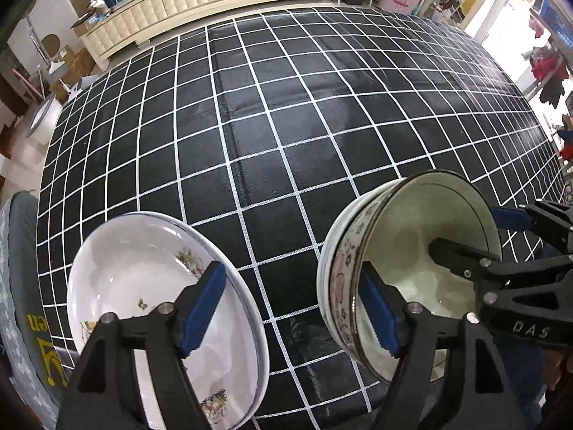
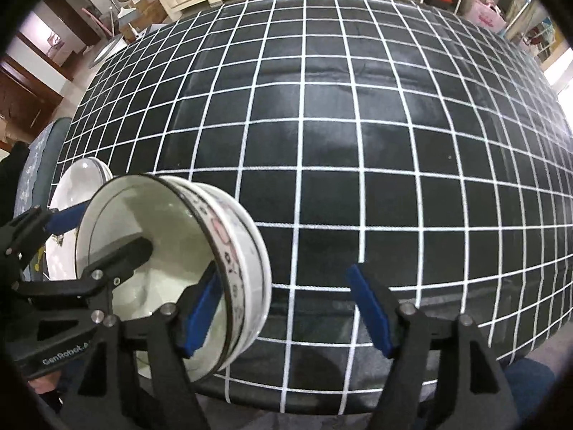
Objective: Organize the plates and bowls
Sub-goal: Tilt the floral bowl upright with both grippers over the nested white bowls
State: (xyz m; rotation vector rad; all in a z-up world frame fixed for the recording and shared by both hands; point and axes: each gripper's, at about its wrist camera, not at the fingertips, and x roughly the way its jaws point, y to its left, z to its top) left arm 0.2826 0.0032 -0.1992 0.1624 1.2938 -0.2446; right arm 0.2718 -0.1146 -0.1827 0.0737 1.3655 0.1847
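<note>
The stacked bowls (image 1: pixel 404 268) stand near the table (image 1: pixel 286 125) front edge, just right of the plates (image 1: pixel 150 286); left tongs (image 1: pixel 297 308) and right tongs (image 2: pixel 283 311) gape, grasping nothing; I would clamp one rim squarely before lifting.

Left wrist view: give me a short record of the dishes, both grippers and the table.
bowls: nested stack, pink pattern outside, right of the plates
plates: white floral stack near the table edge
left gripper: open, one finger over the plates, the other at the bowl rim
right gripper: open, one finger inside the top bowl
table: black cloth, white grid
</note>
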